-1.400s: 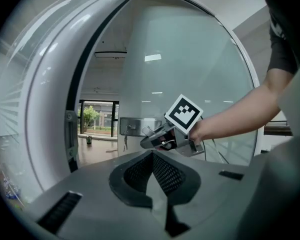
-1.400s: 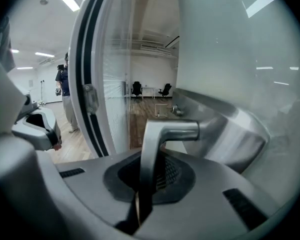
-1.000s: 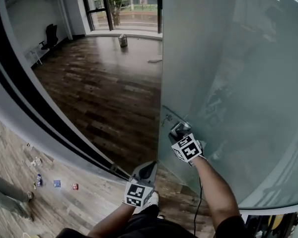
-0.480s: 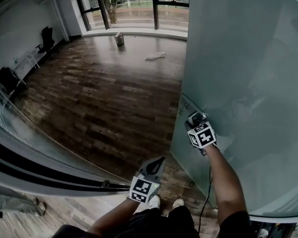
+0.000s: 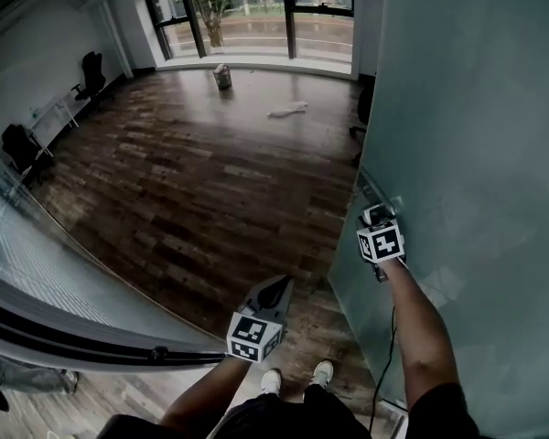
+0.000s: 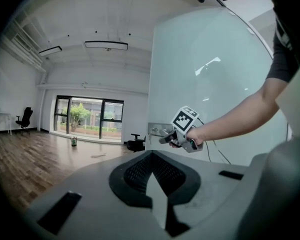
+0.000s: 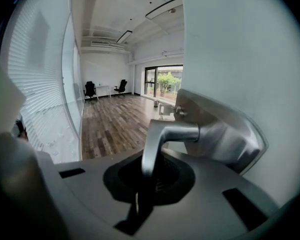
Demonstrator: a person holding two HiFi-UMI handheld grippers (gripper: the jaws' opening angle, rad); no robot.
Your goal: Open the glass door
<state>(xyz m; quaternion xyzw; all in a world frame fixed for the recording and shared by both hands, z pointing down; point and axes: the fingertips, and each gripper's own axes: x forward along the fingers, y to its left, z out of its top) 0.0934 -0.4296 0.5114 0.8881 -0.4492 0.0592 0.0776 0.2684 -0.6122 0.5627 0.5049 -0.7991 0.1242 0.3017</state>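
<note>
Glass door (image 5: 476,154): at the right, standing open, its free edge toward the room.
Right gripper (image 5: 376,216): jaws clamped on the lever handle (image 7: 166,132) near that edge.
Left gripper (image 5: 275,290): jaws together, nothing between them, apart from the door.
Clearance: wooden floor (image 5: 210,181) lies open ahead; curved glass partition (image 5: 37,273) bounds the left.

The glass door (image 5: 476,108) is frosted, a matt pale green-grey that gives only soft, blurred reflections. Its door handle (image 7: 165,134) and backplate (image 7: 235,139) are satin brushed metal with dull highlights. The floor (image 5: 210,181) is dark wood planking with streaky grain, glossier at the far end. The left gripper (image 6: 155,178) has a smooth, matt grey plastic shell. Its pads (image 6: 140,171) look black and finely ribbed.
</note>
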